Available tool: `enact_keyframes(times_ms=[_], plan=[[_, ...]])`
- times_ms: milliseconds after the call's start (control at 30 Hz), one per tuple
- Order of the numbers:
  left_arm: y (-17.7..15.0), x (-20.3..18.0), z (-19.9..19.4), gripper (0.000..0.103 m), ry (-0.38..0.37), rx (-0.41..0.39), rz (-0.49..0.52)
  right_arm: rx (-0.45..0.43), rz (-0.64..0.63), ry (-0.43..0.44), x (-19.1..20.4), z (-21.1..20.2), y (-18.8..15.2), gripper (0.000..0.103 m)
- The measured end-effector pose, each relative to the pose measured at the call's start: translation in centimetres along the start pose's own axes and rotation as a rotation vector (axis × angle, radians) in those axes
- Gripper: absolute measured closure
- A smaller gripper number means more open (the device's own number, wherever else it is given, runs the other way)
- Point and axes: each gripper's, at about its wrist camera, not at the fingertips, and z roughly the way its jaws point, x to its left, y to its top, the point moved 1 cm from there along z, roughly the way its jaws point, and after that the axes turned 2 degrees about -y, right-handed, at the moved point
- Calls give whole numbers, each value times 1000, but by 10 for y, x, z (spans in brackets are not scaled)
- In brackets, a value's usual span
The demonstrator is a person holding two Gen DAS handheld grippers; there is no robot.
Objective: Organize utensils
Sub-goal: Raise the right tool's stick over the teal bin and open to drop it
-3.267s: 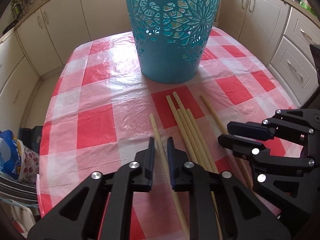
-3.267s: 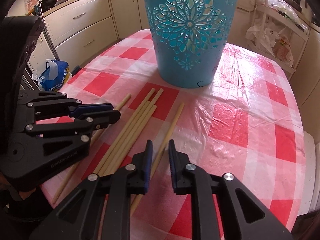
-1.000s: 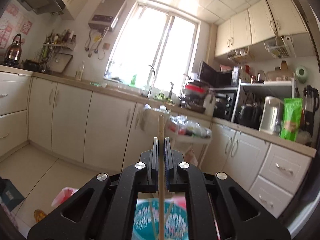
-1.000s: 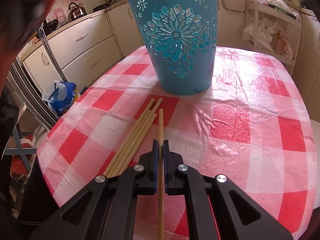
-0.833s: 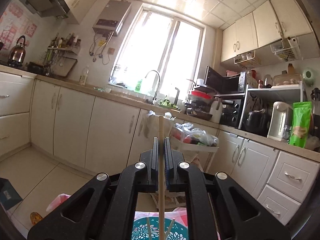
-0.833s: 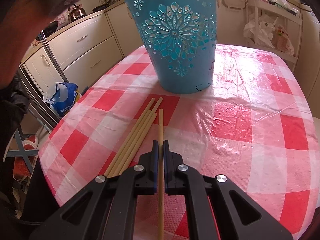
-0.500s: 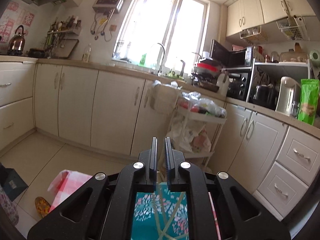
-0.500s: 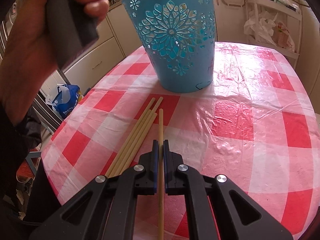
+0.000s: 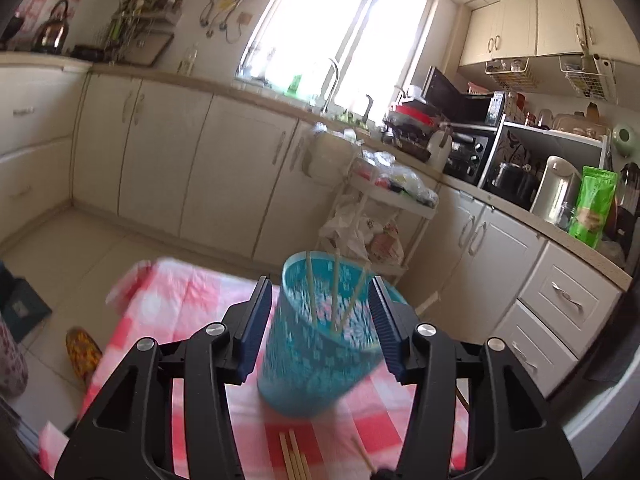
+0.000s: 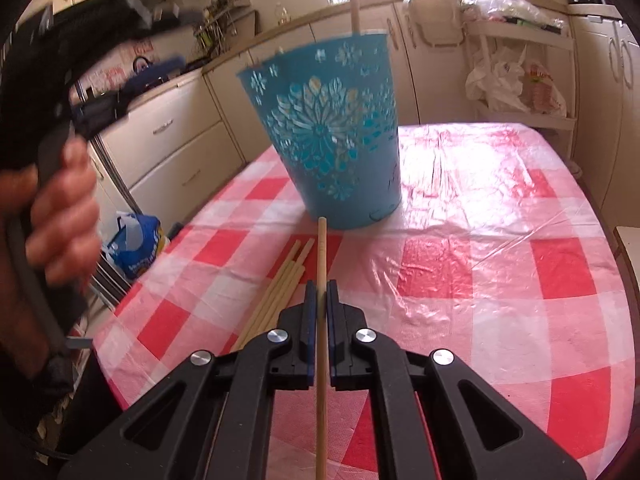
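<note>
A teal cut-out bucket stands on the red-and-white checked table with three wooden chopsticks leaning inside it. My left gripper is wide open and empty, above and short of the bucket. Several chopsticks lie on the cloth below it. In the right wrist view my right gripper is shut on one chopstick, lifted above the table and pointing at the bucket. A bundle of chopsticks lies left of it. The left gripper's handle and the hand holding it are at the left.
Kitchen cabinets and a shelf trolley with bags stand beyond the table. A blue bag sits on the floor to the left. The table's right side holds only the plastic cloth.
My left gripper let its chopstick drop into the bucket, opened wide and tilted down and back. My right gripper lifted its chopstick off the table and raised its view.
</note>
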Motion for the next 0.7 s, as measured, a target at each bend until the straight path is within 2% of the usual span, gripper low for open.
enact_keyframes(times_ms=[100,267,400,467,700], plan=[[-20,4,-3,56,-11,51,-18,-43,7,14,3,-8,2,97],[-37,6,-4,56,-33,101,-49,-163,21,55,11,-36,11,97],[-32,-4,-15,54,-45,68,-40,-269,30,92,19,-58,23,97],[-25,-12,-19,50,-61,51,-29,-310,33,114,22,-67,28,97],[-8,-24,-25,48,-96,31,-45,-396,25,151,29,-91,35,97]])
